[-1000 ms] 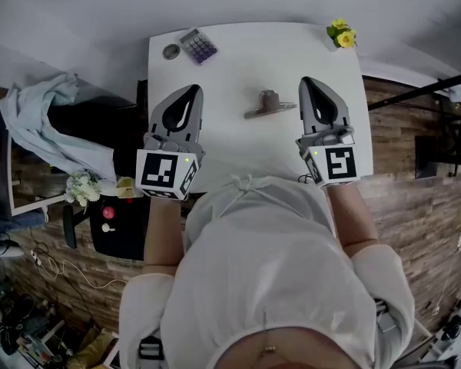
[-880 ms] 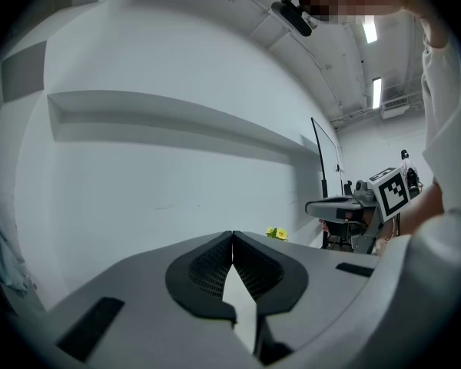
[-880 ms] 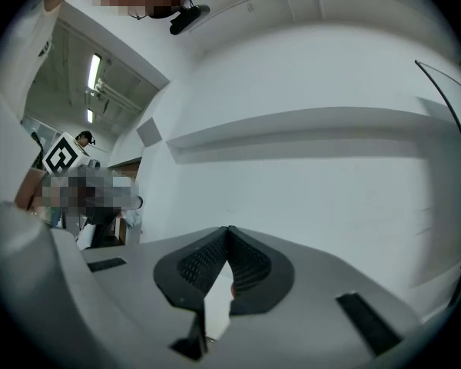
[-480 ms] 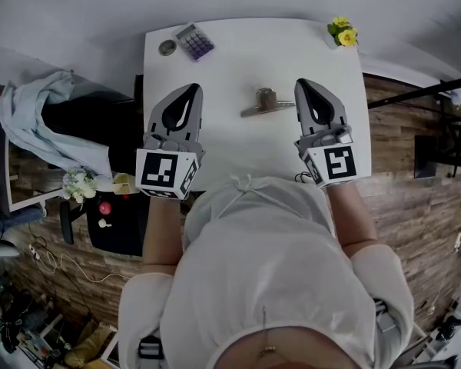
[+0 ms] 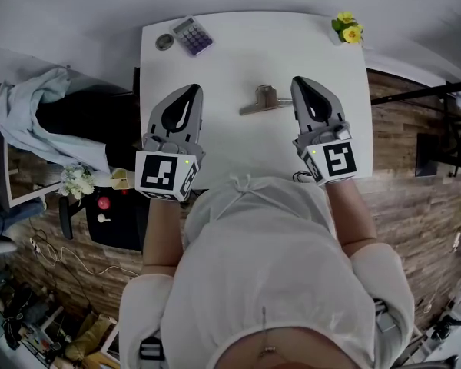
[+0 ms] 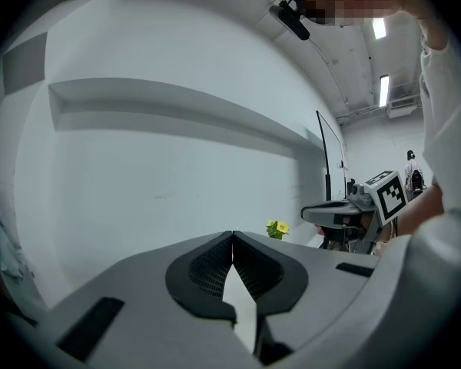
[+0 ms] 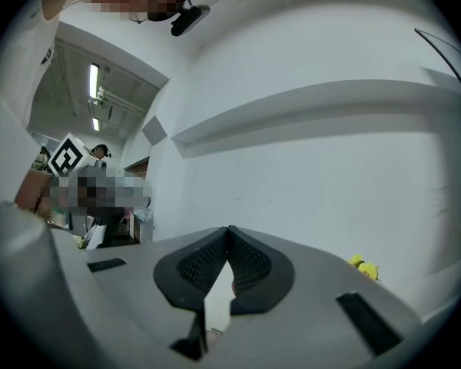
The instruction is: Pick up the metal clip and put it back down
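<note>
Hardly anything has moved since a second ago: the whole scene has slid slightly up and left in the head view, and both grippers keep their places over the near half of the table (image 5: 238, 60)

Nearest is the person's torso in a white top, with both forearms reaching forward. At the table's near edge the left gripper (image 5: 193, 88) hangs toward the left side, its marker cube over the edge and its tip pointing to the far edge. Its own view shows the jaws together at the tips, with nothing between them. The right gripper (image 5: 300, 81) hangs toward the right side, pointing the same way. Its jaws are also together and empty.

The metal clip (image 5: 263, 100) lies on the table around the middle, between the two grippers and much closer to the right one, just beside that gripper's inner flank; whether they touch I cannot tell.

Farther off, a calculator (image 5: 193, 35) and a small round object (image 5: 164, 42) lie at the far left corner. Yellow flowers (image 5: 347, 29) stand at the far right corner
</note>
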